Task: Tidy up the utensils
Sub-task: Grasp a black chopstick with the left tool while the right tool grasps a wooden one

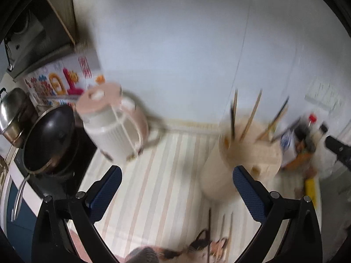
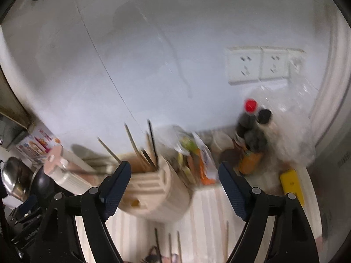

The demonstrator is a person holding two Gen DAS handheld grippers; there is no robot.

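A beige utensil holder [image 1: 250, 151] stands on the striped counter with several chopsticks [image 1: 252, 115] upright in it. It also shows in the right wrist view [image 2: 153, 188], with chopsticks [image 2: 140, 146] sticking out. More loose chopsticks [image 1: 219, 225] lie on the counter near the front, also seen in the right wrist view [image 2: 173, 243]. My left gripper [image 1: 176, 174] is open and empty, left of the holder. My right gripper [image 2: 174, 174] is open and empty, just in front of the holder. Both views are blurred.
A white-and-pink kettle [image 1: 114, 127] stands at left beside a black wok [image 1: 50, 138] and a steel pot [image 1: 13, 111]. Sauce bottles [image 2: 252, 129], food packets [image 2: 197, 160] and a yellow item [image 2: 291, 184] crowd the right. Wall sockets [image 2: 258, 65] are behind.
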